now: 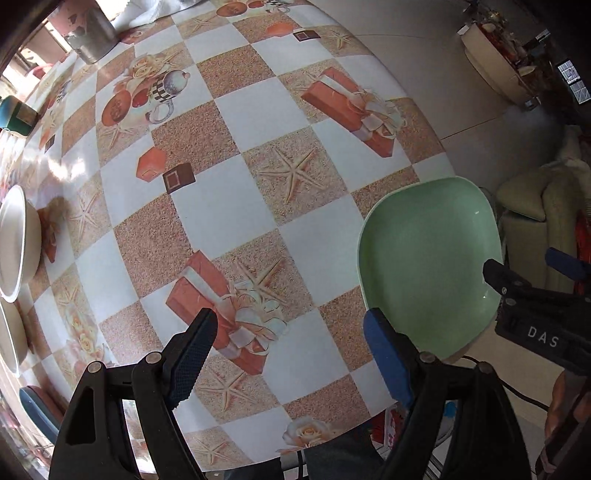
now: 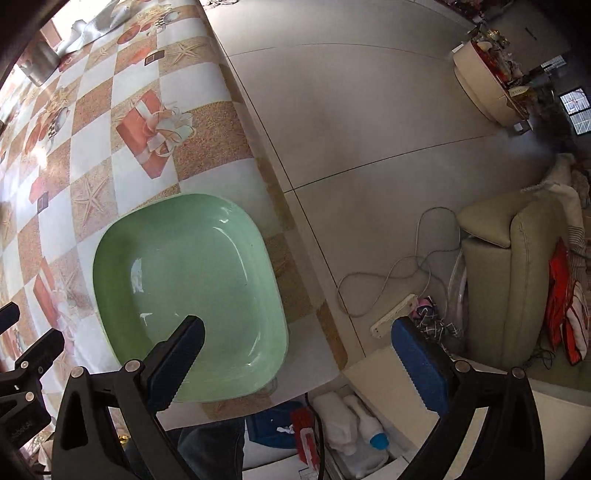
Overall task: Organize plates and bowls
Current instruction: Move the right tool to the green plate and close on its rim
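A pale green squarish plate (image 2: pixel 192 291) lies at the table's near right corner, partly over the edge; it also shows in the left wrist view (image 1: pixel 432 266). My right gripper (image 2: pixel 299 343) is open, its left finger over the plate's near rim and its right finger out past the table edge; it holds nothing. It shows in the left wrist view (image 1: pixel 524 269) at the plate's right rim. My left gripper (image 1: pixel 291 336) is open and empty above the tablecloth, left of the plate. White bowls (image 1: pixel 16 240) stand at the table's far left.
The table (image 1: pixel 258 110) has a checked cloth with starfish and gift prints. A metal pot (image 1: pixel 92 33) stands at the far end, a teal container (image 1: pixel 16 116) at the left. Beyond the right edge are tiled floor, a sofa (image 2: pixel 517 266) and cables.
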The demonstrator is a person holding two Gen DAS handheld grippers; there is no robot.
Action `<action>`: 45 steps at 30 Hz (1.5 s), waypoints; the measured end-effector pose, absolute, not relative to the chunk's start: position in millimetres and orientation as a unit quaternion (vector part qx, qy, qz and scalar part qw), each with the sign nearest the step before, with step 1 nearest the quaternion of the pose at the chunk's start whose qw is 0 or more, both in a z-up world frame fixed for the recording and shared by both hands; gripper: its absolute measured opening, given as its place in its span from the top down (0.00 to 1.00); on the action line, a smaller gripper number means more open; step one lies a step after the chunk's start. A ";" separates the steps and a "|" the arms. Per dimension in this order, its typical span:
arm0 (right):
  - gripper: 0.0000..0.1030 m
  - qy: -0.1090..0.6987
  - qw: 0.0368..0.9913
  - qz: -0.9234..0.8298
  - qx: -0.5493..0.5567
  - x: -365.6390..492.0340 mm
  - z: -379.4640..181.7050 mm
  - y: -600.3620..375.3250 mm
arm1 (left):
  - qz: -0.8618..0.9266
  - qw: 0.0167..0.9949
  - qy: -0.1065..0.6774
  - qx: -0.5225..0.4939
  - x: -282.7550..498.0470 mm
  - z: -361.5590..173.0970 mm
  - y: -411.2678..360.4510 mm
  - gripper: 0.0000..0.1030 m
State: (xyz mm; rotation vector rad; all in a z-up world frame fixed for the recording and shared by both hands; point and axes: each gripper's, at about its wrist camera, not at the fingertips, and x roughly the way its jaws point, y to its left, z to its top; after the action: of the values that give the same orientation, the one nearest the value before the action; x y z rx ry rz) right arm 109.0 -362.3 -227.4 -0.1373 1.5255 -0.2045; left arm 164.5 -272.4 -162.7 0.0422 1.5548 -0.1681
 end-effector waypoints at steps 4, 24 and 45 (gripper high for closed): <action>0.01 0.690 0.714 -0.090 -0.083 115.1 -233.9 -370.4 | -0.072 0.703 0.707 0.026 173.1 -176.5 -288.3 0.18; 0.01 0.708 0.693 -0.034 -0.136 101.2 -257.2 -325.6 | -0.051 0.690 0.720 0.056 193.1 -207.3 -246.5 0.19; 0.01 0.725 0.685 0.047 -0.050 86.6 -268.9 -278.4 | 0.012 0.696 0.718 -0.007 184.9 -211.4 -153.5 0.19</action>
State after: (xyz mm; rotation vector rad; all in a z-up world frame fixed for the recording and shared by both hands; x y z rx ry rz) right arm 86.6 -278.4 -268.9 -0.1131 1.6240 0.1048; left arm 184.9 -153.5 -211.4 -0.0156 1.6018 0.0257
